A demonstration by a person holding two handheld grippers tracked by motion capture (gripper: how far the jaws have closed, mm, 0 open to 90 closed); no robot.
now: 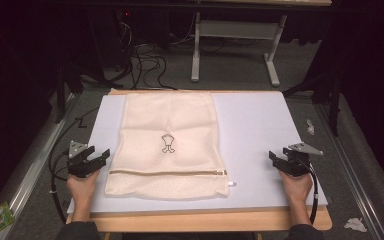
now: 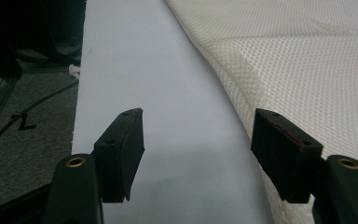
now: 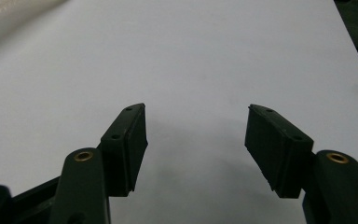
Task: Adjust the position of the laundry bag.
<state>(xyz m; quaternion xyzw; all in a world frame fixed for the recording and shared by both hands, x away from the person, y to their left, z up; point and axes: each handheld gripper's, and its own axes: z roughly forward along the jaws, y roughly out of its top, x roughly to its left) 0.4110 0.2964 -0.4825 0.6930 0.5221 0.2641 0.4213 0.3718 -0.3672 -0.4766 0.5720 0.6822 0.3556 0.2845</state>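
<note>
Mesh laundry bag lies flat left of the table's middle, zipper toward the near edge. Left gripper sits just beside the bag's left side, right gripper near the right edge, both with jaws spread and empty.

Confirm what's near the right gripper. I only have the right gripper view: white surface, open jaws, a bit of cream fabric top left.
Observer: That fabric is a cream mesh laundry bag, lying flat mid-table; the right gripper sits well clear of it.
Operator: Bag open or zipped?
Observer: The zipper runs across the near end, and its white pull sits at the corner nearest you. It looks zipped.
Operator: Where's the left gripper?
Observer: The left gripper is open at the bag's left edge; its own view has one jaw over the mesh, the other over the white board.
</note>
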